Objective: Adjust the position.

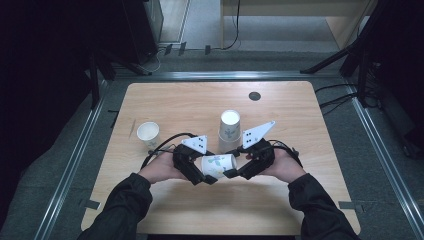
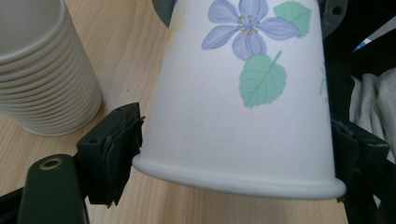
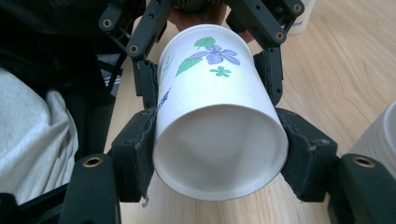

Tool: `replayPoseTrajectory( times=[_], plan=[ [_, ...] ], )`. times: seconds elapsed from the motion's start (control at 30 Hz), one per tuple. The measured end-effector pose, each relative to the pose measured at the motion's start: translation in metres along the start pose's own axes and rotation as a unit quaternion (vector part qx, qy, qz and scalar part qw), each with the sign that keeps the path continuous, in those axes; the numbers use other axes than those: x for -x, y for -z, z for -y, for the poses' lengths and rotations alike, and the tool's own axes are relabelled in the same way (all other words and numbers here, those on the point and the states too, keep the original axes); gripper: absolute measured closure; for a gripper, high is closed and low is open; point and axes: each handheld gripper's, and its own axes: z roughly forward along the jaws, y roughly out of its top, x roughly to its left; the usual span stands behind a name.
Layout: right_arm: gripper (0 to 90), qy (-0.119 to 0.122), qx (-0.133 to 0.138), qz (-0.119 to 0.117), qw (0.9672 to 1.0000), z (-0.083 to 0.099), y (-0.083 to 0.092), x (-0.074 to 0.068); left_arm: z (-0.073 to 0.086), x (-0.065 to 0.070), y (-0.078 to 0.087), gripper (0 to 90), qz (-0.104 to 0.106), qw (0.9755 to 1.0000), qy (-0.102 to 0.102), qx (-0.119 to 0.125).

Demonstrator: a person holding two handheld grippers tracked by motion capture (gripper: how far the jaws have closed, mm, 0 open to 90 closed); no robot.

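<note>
A white paper cup point(image 1: 218, 164) printed with purple flowers and green leaves lies sideways between my two grippers, just above the wooden table point(image 1: 300, 200). My left gripper point(image 2: 236, 149) has its pads against the cup point(image 2: 233, 107) near the rolled rim. My right gripper point(image 3: 219, 158) clamps the cup point(image 3: 219, 140) at its base end, one pad on each side. In the right gripper view the left gripper point(image 3: 208, 77) faces me from the far end of the cup. In the high view the left gripper point(image 1: 206, 170) and right gripper point(image 1: 235, 168) meet at the table's middle front.
An upside-down stack of paper cups point(image 1: 230, 127) stands just behind the grippers, and its ribbed side point(image 2: 42, 70) is close to my left jaw. A single upright cup point(image 1: 148, 132) sits at the left. A dark round spot point(image 1: 255, 96) marks the far table.
</note>
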Motion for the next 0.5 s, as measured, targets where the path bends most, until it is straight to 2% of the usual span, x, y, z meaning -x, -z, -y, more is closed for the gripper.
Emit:
replayPoseTrajectory(
  times=[0.03, 0.5],
  plan=[
    [35.4, 0.0, -0.001, 0.002, 1.0, 0.0001, -0.0002, 0.0001, 0.0001, -0.0003, 0.0001, 20.0, 0.003, 1.0, 0.002, 0.0],
    [35.2, -0.006, -0.003, 0.003, 1.0, -0.0002, -0.0011, 0.0013, 0.0003, -0.0023, 0.0013, 23.1, 0.004, 1.0, 0.004, -0.004]
  ],
)
